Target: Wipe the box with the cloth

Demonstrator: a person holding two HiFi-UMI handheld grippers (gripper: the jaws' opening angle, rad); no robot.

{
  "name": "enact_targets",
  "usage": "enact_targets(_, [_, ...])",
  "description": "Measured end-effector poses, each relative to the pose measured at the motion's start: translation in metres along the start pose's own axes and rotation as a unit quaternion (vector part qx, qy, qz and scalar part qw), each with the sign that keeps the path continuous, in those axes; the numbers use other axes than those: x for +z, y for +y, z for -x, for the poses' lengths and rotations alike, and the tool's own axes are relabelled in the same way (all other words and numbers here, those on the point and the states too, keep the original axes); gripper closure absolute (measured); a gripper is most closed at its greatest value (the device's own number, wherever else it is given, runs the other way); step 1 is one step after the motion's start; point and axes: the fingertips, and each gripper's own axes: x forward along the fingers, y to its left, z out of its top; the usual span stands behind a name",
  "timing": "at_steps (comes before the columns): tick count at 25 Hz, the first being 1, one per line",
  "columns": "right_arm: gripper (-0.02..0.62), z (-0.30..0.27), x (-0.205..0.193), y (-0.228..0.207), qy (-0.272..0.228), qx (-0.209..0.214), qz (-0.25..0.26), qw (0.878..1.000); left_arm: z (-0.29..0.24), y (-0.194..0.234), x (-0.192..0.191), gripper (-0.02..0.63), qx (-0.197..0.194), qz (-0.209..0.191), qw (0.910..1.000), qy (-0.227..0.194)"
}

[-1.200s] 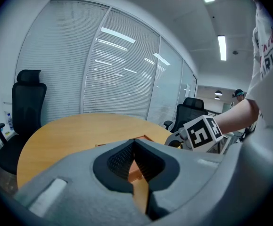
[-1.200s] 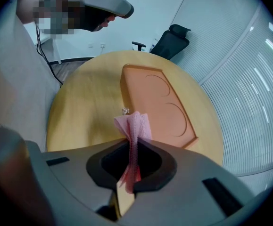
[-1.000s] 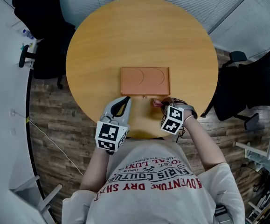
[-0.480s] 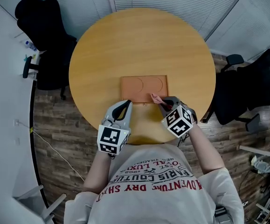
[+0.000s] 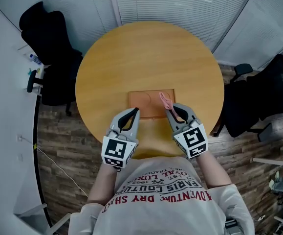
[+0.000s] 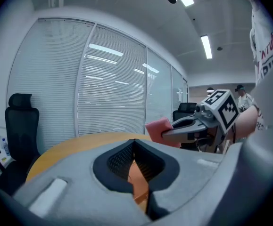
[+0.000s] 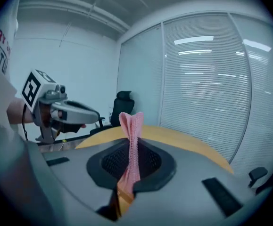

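Your right gripper (image 5: 172, 107) pinches the pink cloth (image 5: 164, 100) above the box (image 5: 146, 102), at its near right edge. Your left gripper (image 5: 133, 112), jaws closed on nothing, sits at its near left corner. Beyond the box's far edge stretches bare table (image 5: 146, 53).

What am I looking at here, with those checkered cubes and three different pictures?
There is no robot here. A person holds a hand tool in each hand, and each tool has two jaws and a marker cube. The head view looks down from a camera on the person's head. The other two views come from cameras riding on the tools, looking along their jaws. A round wooden table carries a flat orange-brown box. The right gripper has its jaws shut on a pink cloth, held at the right part of the box. The left gripper has its jaws together with nothing between them, by the box's near edge.
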Motion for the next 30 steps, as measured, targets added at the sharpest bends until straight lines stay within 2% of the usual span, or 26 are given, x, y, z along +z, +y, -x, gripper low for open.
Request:
enact_targets(4, [0.568,0.014,0.022,0.001,-0.067,-0.013,-0.018,0.998,0.0,0.003,0.005,0.597,0.003,0.001,1.0,-0.007])
enact_targets(10, [0.568,0.022,0.026,-0.001,-0.104,-0.031,-0.026,0.994,0.002,0.007,0.017,0.597,0.003,0.001,0.9997,-0.023])
enact_targets(14, [0.569,0.018,0.028,0.001,-0.109,-0.035,-0.026,0.993,-0.001,0.012,0.019,0.597,0.003,0.007,0.9996,-0.027])
enact_targets(25, [0.569,0.011,0.023,0.011,-0.104,-0.01,-0.041,0.994,-0.001,0.016,0.016,0.597,0.005,0.007,0.9996,-0.025])
enact_targets(30, [0.569,0.007,0.018,0.013,-0.088,-0.005,-0.035,0.995,-0.003,0.018,0.018,0.597,0.006,0.007,0.9996,-0.026])
